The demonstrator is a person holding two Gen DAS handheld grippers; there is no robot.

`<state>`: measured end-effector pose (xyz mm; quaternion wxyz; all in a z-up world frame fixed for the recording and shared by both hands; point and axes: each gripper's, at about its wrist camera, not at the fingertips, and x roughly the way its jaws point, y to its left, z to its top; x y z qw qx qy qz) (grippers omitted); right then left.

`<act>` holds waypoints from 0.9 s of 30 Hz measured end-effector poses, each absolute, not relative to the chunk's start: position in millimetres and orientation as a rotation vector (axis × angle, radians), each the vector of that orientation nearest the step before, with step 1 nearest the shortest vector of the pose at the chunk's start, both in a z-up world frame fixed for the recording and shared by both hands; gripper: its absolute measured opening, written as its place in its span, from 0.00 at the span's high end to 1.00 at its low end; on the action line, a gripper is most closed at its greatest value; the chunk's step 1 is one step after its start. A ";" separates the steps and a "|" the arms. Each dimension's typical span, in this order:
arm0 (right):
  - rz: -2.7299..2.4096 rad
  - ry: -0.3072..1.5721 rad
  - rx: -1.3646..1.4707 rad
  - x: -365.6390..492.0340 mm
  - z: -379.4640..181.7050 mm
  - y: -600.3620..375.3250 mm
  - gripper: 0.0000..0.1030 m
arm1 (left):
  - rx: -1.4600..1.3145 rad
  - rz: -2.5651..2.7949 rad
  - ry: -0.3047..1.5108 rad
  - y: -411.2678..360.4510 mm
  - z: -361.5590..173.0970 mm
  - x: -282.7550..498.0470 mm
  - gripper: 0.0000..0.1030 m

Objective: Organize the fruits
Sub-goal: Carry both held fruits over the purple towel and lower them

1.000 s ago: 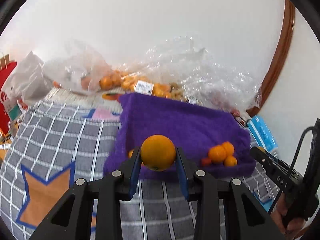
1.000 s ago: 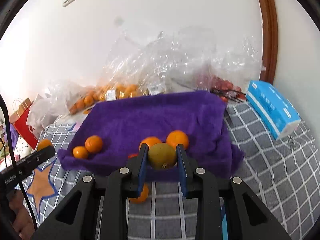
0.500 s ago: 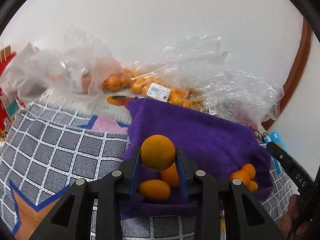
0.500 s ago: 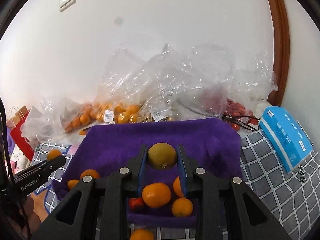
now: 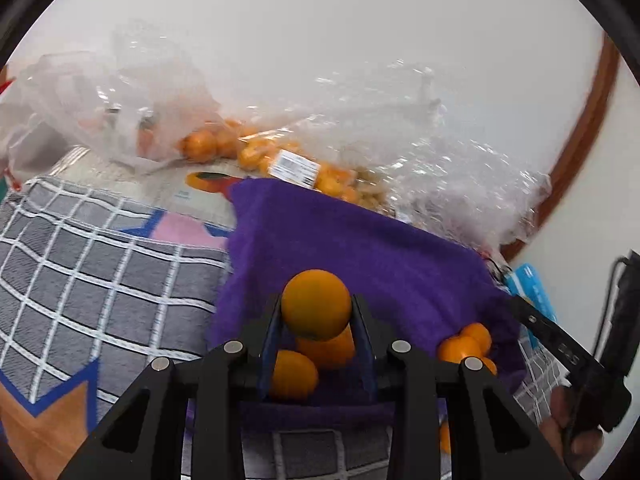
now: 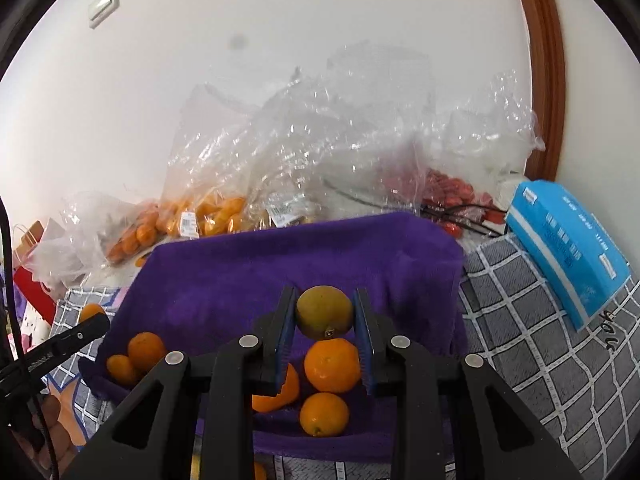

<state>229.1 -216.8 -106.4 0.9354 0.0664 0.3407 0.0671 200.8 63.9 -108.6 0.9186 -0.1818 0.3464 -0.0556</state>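
My left gripper is shut on an orange and holds it above the near left part of the purple towel. Two oranges lie on the towel right under it, and a small cluster lies at the towel's right. My right gripper is shut on a yellow-green orange above the towel. Under it lie three oranges, and two more lie at the towel's left end.
Clear plastic bags of oranges and red fruit pile against the wall behind the towel. A blue tissue box lies at the right on the grey checked cloth. One orange lies off the towel's near edge.
Both grippers have moved forward over the purple towel, each still holding its fruit. The oranges on the towel now sit right under the fingers.
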 end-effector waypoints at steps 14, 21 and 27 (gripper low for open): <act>0.075 0.781 0.124 236.3 -128.5 -227.0 0.73 | -0.248 -0.134 0.736 31.8 -121.6 199.5 0.69; 0.062 0.801 0.139 239.3 -133.4 -234.2 0.73 | -0.244 -0.144 0.735 30.4 -122.0 199.7 0.69; 0.059 0.819 0.130 242.6 -139.4 -232.9 0.73 | -0.242 -0.155 0.736 29.8 -122.1 199.0 0.69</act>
